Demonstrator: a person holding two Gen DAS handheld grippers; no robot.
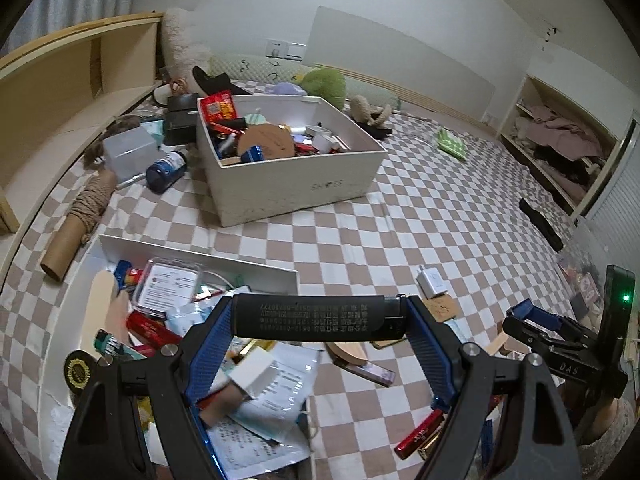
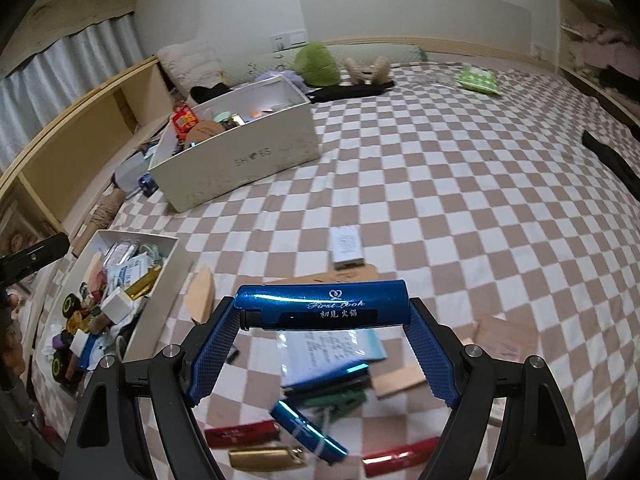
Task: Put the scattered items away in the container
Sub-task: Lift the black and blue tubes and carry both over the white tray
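On the left, a brown cardboard tube with rope wound round it is lying on the checked bed cover, next to a dark blue bottle on its side. Close in front, a shallow white tray is sitting on the bed, and it is holding papers, packets and small tubes. The left gripper is hanging over the near end of this tray. Its blue fingers are pinching a black lighter by its two ends, so the lighter is lying flat across the gap, up in the air.

Farther back, near the middle, a big white shoe box is standing on the bed, and it is packed with small things. A white charger plug is lying on the bed cover to the right of the tray, with red tubes lying nearer.

Over on the right, the right gripper is hanging above a pile of loose things on the bed: a blue lighter on the pile, a gold one, red tubes and small papers. Its blue fingers are pinching a shiny blue lighter by both ends, holding it level above the pile. A small white box is lying on the bed just past it
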